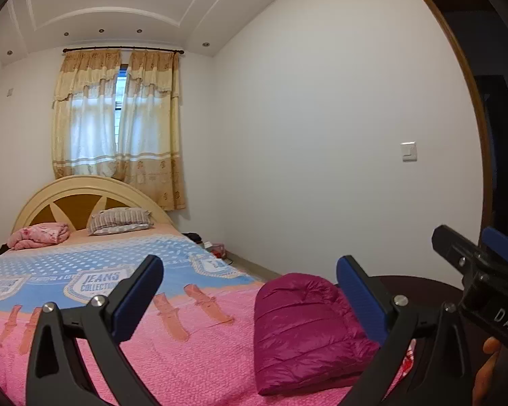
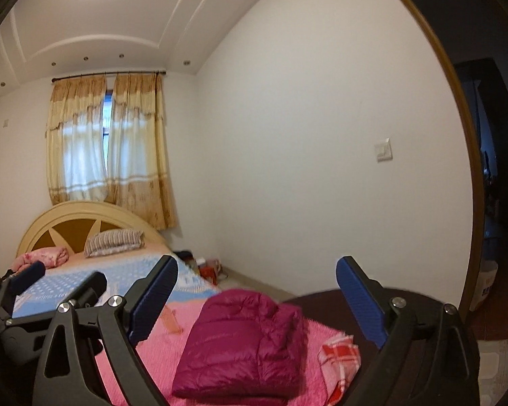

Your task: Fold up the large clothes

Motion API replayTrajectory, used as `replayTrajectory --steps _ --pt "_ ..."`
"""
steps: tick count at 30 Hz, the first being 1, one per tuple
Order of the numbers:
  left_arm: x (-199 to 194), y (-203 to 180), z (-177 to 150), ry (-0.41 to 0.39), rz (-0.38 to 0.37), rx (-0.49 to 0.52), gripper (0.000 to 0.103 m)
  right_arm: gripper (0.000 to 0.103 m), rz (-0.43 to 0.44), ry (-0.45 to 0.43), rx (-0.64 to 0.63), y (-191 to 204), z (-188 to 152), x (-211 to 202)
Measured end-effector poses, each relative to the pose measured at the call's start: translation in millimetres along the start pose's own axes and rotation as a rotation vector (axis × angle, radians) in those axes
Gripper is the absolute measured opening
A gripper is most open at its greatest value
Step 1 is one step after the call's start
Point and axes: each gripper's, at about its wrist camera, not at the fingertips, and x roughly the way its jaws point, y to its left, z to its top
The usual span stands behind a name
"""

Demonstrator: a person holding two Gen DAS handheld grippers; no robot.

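A magenta puffer jacket [image 1: 304, 331] lies folded into a compact bundle on the pink end of the bedspread [image 1: 186, 355]. My left gripper [image 1: 250, 270] hovers level above and short of it, jaws wide apart, nothing between the blue pads. In the right wrist view the same jacket [image 2: 247, 345] sits below my right gripper [image 2: 257, 277], which is also open and empty. Each gripper shows in the other's view: the right gripper [image 1: 474, 240] at the right edge, the left gripper [image 2: 64, 275] at the lower left. Neither touches the jacket.
A red-and-white checked cloth [image 2: 338, 355] lies beside the jacket near the bed's dark footboard [image 2: 338, 304]. A striped pillow [image 1: 118, 220] and a pink folded blanket [image 1: 39, 235] rest by the headboard. Small items [image 1: 216, 248] sit on the floor by the wall. A doorway [image 1: 498, 135] opens at right.
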Motion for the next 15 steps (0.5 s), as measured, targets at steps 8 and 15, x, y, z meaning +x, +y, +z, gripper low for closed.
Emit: replayTrajectory --steps 8,15 --pt "2.4 3.2 -1.3 0.034 -0.003 -0.023 0.103 0.095 0.008 0.026 -0.003 -0.3 -5.9 4.8" --pt "2.1 6.0 -2.3 0.048 -0.003 -0.027 0.103 0.095 0.006 0.029 -0.004 -0.7 -7.6 5.1"
